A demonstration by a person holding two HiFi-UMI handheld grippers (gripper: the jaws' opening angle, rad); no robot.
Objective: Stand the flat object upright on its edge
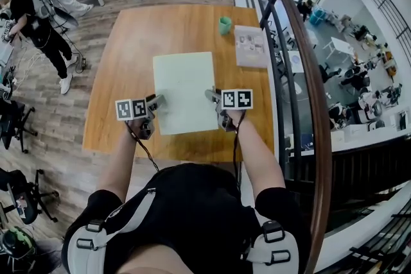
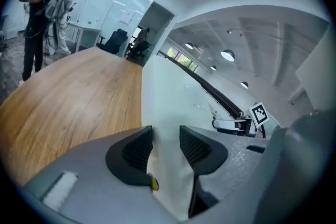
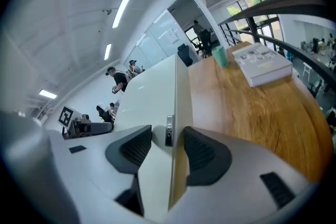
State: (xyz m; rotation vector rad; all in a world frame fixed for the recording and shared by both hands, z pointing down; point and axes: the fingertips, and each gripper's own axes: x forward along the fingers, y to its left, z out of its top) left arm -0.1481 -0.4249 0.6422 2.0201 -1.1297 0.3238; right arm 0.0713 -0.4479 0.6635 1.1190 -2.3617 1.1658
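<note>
i have the pale flat board (image 1: 183, 90) lying face up near the middle of the wooden table (image 1: 125, 74), its long side running away from me. from the head view it looks close to flat; i cannot tell whether its near end is off the wood.

my left hand-held gripper (image 1: 156, 101) sits at the board's left edge near the close corner. in its own view the jaws stand wide with the board filling the gap between them, both ribbed pads against it, so it has hold of the board.

my right hand-held gripper (image 1: 214, 97) is at the right edge, across from the left one. its view shows the board's thick edge between the jaws, also spread wide, with pads on either face, gripping it.

at the table's far end stand a teal cup (image 1: 225, 25) and, just right of it, a white box (image 1: 250, 46), both well apart from the board.
</note>
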